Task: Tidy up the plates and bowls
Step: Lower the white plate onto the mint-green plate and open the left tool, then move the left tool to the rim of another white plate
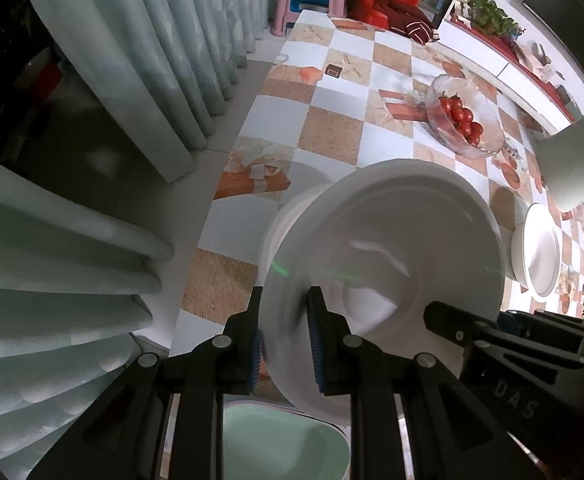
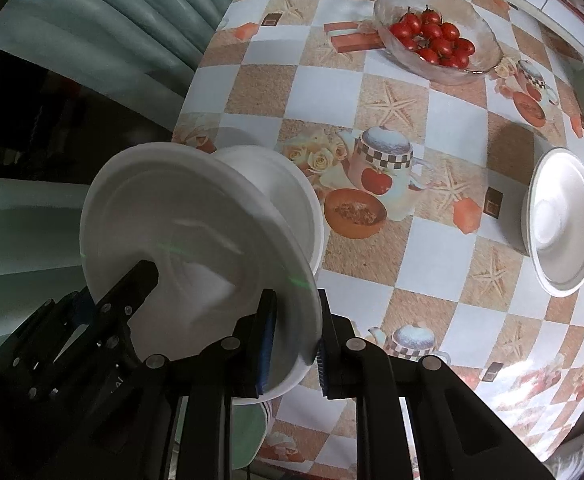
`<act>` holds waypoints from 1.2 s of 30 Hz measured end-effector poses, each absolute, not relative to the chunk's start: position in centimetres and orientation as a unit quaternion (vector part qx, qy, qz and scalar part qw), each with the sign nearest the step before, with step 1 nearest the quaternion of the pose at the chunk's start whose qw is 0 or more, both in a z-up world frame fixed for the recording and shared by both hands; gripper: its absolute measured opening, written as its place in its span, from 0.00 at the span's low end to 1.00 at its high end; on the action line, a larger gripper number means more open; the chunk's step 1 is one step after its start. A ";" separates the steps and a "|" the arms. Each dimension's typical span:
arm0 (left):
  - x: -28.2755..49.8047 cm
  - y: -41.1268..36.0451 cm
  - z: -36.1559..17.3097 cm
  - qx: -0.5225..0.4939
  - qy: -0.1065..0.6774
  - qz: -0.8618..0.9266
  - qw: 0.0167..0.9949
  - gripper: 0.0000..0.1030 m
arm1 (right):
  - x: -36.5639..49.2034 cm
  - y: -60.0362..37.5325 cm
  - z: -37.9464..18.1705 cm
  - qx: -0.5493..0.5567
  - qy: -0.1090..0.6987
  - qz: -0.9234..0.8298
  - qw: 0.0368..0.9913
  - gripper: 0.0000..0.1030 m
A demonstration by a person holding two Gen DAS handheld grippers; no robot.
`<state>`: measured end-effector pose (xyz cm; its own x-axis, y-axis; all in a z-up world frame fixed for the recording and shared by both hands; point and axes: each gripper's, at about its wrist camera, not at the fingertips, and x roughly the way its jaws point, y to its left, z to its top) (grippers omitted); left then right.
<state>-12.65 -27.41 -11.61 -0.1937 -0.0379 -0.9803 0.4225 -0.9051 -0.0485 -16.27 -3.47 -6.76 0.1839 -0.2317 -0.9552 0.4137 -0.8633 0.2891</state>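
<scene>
- Left wrist view: the left tool (image 1: 285,336) pinches the rim of a white plate (image 1: 384,264), one blue-padded finger on each face of the rim. The plate is tilted and blurred, held over a white bowl (image 1: 287,216) that stands on the tabletop (image 1: 332,128).
- The right tool (image 1: 448,320) reaches in from the right onto the plate's opposite rim; whether it presses there cannot be told from this view.
- A mint-green dish (image 1: 283,436) lies at the bottom between the left tool's arms, below the plate.
- A second white plate (image 1: 540,248) lies well apart to the right, and a glass bowl of cherry tomatoes (image 1: 462,118) stands farther back. Between them the checkered cloth is bare.
- The tabletop's edge runs just left of the white bowl, with pale curtains (image 1: 151,60) beside it.
- The letters "DAS" can be read on the right tool's body.
- Right wrist view: the right tool (image 2: 296,336) is clamped on the white plate (image 2: 179,232) at its near rim; the left tool (image 2: 139,280) lies across the plate's left side.
- The white bowl (image 2: 287,184) sits behind and under the plate, near the tabletop's (image 2: 432,240) left edge.
- The second white plate (image 2: 564,220) lies far right, the glass bowl of cherry tomatoes (image 2: 436,36) at the top, and open cloth printed with teapots and starfish between.
- A sliver of the mint-green dish (image 2: 247,428) shows under the plate.
</scene>
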 end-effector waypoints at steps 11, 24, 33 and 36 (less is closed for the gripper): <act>-13.1 -28.0 -12.6 0.612 0.156 -0.760 0.153 0.35 | -16.5 -3.7 -7.6 0.730 0.061 -0.628 0.263 0.19; -12.0 -30.0 -13.8 0.625 0.182 -0.731 0.205 0.87 | -17.3 -0.1 -7.1 0.724 0.039 -0.645 0.241 0.97; -11.5 -27.6 -13.0 0.632 0.150 -0.739 0.179 0.87 | -16.9 2.5 -6.9 0.732 0.034 -0.643 0.223 0.97; -11.1 -26.2 -12.7 0.638 0.145 -0.738 0.164 0.87 | -16.3 4.0 -7.3 0.739 0.026 -0.638 0.215 0.97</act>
<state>-11.06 -26.25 -12.72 -0.1324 -0.0572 -0.9895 0.4274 -0.9041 -0.0050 -16.33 4.05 -7.27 0.1843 -0.2358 -0.9542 0.3134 -0.9060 0.2844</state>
